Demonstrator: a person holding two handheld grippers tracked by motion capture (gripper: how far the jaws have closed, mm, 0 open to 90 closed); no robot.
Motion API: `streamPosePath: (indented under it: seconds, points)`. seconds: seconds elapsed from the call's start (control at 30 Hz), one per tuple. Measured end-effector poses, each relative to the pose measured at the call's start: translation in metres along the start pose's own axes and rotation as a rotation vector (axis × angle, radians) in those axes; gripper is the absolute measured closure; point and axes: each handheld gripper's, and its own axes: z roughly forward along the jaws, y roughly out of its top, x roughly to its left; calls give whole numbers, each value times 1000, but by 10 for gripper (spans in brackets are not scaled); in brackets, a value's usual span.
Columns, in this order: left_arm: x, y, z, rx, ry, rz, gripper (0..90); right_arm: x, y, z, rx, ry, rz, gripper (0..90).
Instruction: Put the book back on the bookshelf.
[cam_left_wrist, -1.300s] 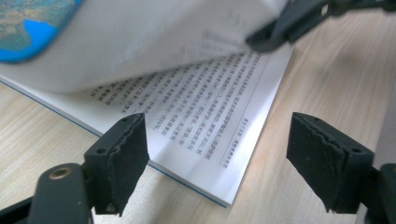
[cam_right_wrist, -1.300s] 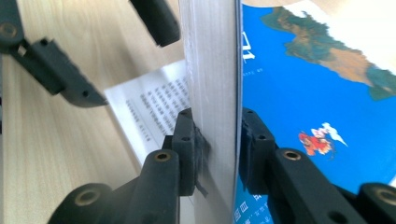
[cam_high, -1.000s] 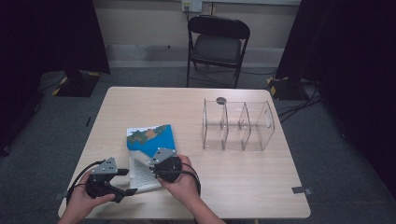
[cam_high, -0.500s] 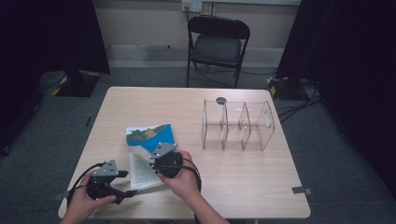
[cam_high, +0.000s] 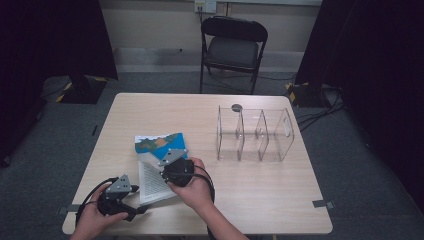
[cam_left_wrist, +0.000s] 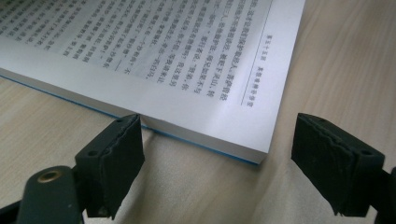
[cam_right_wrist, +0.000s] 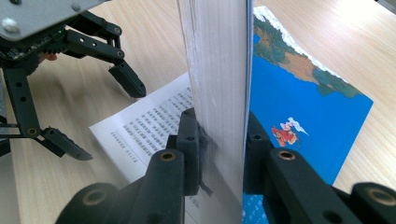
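Note:
A book lies open on the table, its blue picture cover (cam_high: 156, 142) at the far side and a white printed page (cam_high: 150, 181) lying flat nearer me. My right gripper (cam_right_wrist: 219, 140) is shut on a thick block of pages (cam_right_wrist: 217, 56) together with the blue cover (cam_right_wrist: 303, 102), holding them upright. In the high view the right gripper (cam_high: 167, 167) sits over the book's middle. The left gripper (cam_left_wrist: 224, 163) is open, its jaws wide apart, just off the corner of the flat page (cam_left_wrist: 163, 60) and not touching it. It rests low at the front left (cam_high: 136, 207).
A clear plastic organizer (cam_high: 255, 132) with three compartments stands right of centre on the wooden table (cam_high: 270, 200). A small dark round thing (cam_high: 236, 107) lies behind it. A black folding chair (cam_high: 232, 42) stands beyond the far edge.
The left gripper has slid a little toward the table's front edge. The right gripper has stayed over the book, still shut on the raised pages.

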Motion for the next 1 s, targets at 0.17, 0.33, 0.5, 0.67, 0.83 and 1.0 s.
streamPosePath:
  seconds: [0.17,0.33,0.5,0.67,0.83,1.0]
  points:
    - [-1,-1,2,6,6,-6,166,-2,3,-1,1,0,-4,745]
    - [0,-2,5,4,29,14,166,-3,6,-2,7,-5,4,745]
    - [0,-3,7,-10,32,10,153,-4,9,-4,13,-7,22,745]
    - [-3,-3,10,-19,55,23,144,-7,13,-7,25,-5,16,745]
    - [-2,-2,12,-32,71,13,151,-9,15,-11,24,-10,29,745]
    - [-1,1,12,-11,82,17,153,-10,15,-14,22,-9,31,745]
